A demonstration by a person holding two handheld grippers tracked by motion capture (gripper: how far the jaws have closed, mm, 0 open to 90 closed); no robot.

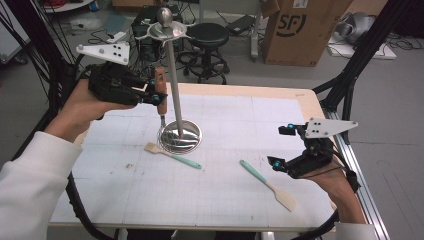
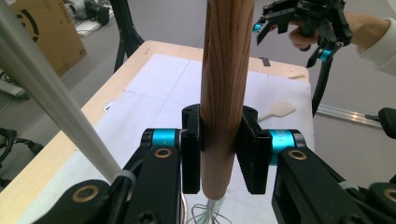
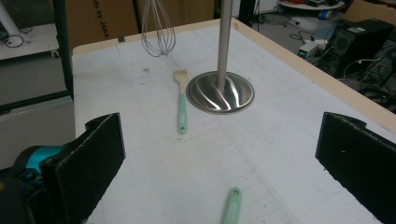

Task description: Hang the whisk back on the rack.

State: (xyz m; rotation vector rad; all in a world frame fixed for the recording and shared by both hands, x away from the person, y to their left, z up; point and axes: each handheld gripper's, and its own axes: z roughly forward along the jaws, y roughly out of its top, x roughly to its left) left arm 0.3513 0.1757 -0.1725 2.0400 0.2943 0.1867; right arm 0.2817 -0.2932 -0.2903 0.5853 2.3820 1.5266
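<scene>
My left gripper [image 1: 159, 97] [image 2: 219, 149] is shut on the wooden handle of a whisk [image 1: 160, 82] [image 2: 224, 93]. It holds the whisk upright, wires down, just above the table and close beside the pole of a steel utensil stand [image 1: 175, 90] [image 3: 225, 37]. The whisk's wire loops [image 3: 159, 28] hang left of the pole. The stand's round base [image 1: 180, 136] [image 3: 220, 92] rests on the white mat. My right gripper [image 1: 281, 146] [image 3: 224, 130] is open and holds nothing. It hovers at the right, above the handle end of a mint-handled spatula [image 1: 267, 182] [image 3: 231, 205].
A mint-handled pastry brush [image 1: 172, 155] [image 3: 181, 107] lies in front of the stand's base. The stand's hooked top [image 1: 167, 30] rises above the whisk. Behind the table are a black stool [image 1: 207, 35] and a cardboard box [image 1: 305, 30]. A black frame leg [image 1: 350, 85] stands at the right edge.
</scene>
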